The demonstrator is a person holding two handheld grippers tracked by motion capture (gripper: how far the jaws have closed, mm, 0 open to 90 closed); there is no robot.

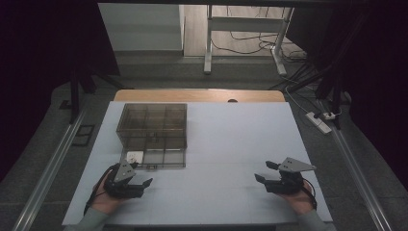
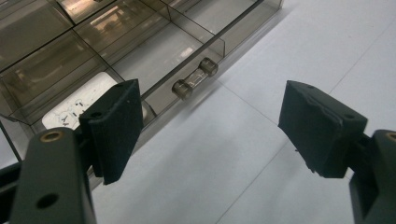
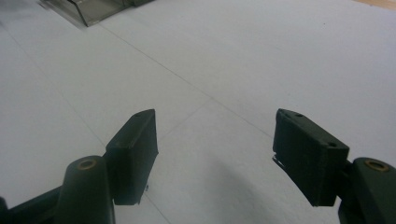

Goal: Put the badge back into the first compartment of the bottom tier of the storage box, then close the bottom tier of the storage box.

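High view: smoky clear compartment box (image 1: 152,134) sits on the left half of the white counter (image 1: 231,144). Left claw (image 1: 136,177) rests just before the box's near edge, jaws spread, holding nothing. Right claw (image 1: 266,172) is well apart at the right, also spread and empty. Box contents are hard to make out here; a pale patch shows in the near-left compartment.

Left gripper view: left claw (image 2: 210,126) gapes wide. Box (image 2: 116,51) is cut off at the top and left. A clear latch (image 2: 194,77) sits on its front wall. A white printed card (image 2: 74,108) lies partly hidden behind one jaw.

Right gripper view: right claw (image 3: 215,154) is spread over bare counter (image 3: 261,60); a box corner (image 3: 91,8) is clipped at the top.
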